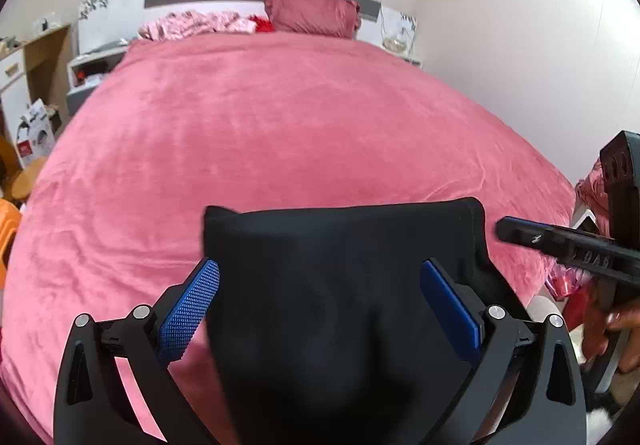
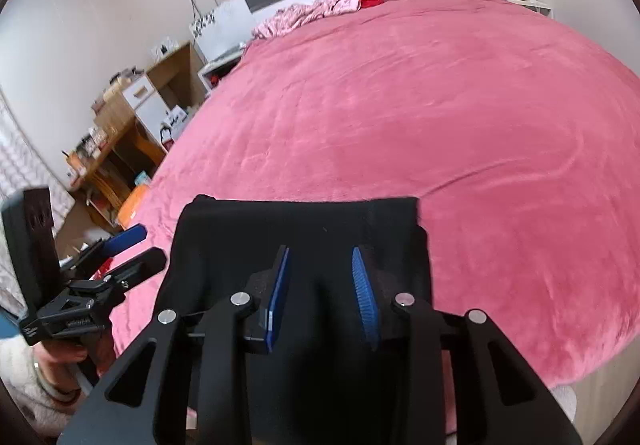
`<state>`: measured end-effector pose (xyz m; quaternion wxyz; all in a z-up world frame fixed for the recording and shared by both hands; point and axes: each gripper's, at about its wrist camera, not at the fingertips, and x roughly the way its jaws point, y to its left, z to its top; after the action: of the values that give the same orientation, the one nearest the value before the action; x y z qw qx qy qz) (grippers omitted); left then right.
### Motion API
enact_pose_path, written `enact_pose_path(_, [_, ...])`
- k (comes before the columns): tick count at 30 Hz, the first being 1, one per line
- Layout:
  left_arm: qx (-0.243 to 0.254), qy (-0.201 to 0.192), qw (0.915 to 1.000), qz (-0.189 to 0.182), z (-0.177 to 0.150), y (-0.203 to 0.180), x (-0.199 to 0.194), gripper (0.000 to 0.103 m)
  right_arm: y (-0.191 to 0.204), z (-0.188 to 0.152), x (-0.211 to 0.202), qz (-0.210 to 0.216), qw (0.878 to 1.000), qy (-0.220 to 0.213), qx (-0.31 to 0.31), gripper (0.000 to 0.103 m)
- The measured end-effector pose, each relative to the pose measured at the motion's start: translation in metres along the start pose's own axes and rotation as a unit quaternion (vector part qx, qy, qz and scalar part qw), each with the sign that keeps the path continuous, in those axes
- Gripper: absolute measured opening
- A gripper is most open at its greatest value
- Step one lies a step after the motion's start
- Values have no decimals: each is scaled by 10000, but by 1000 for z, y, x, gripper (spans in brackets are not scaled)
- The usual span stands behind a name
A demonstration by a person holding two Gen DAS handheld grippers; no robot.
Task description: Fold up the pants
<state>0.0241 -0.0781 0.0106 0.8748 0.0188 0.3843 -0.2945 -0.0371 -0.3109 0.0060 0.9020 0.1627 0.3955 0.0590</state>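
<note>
Pants (image 1: 340, 285) of black, soft cloth are laid folded at the near edge of the pink bed (image 1: 280, 125). Both the left gripper (image 1: 319, 309) and right gripper (image 2: 320, 293) are held open, apparently empty. The far corners should be pinched, since the limp fabric is likely to sag.

Black pants (image 1: 340, 285); pink bedspread (image 1: 280, 125); blue-padded tool (image 2: 320, 293).

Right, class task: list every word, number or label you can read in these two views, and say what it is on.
Nothing reads clearly.
Raised letters on the right gripper: blurred, unreadable.
Small marking on the left gripper: too small to read.
Print on the white box: blurred, unreadable.
</note>
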Motion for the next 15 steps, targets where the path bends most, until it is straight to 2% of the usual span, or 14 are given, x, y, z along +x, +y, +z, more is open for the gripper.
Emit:
enact_pose_path(4, [365,296,9987,178,10,-19,26,99,2,10,28,101,9998,128,78,31])
enact_pose_path(6, [519,365,9976,294,13,-22,38,99,5,8,41,-84,9998,128,-159,31])
enact_pose_path(9, [804,765,9913,707,14,-19,76,99,4,12,59,-341,9985,231,-368,29])
enact_pose_path(10, [808,872,9901,746,11,-15,85,99,1,11,66,-387,9981,280,-389,29])
enact_pose_path(12, [652,1000,9909,628,9,-6,100,100,-5,6,81,-518,9966,351,-541,29])
enact_pose_path(15, [326,952,9942,381,8,7,114,100,-11,2,94,-558,9959,194,-681,29])
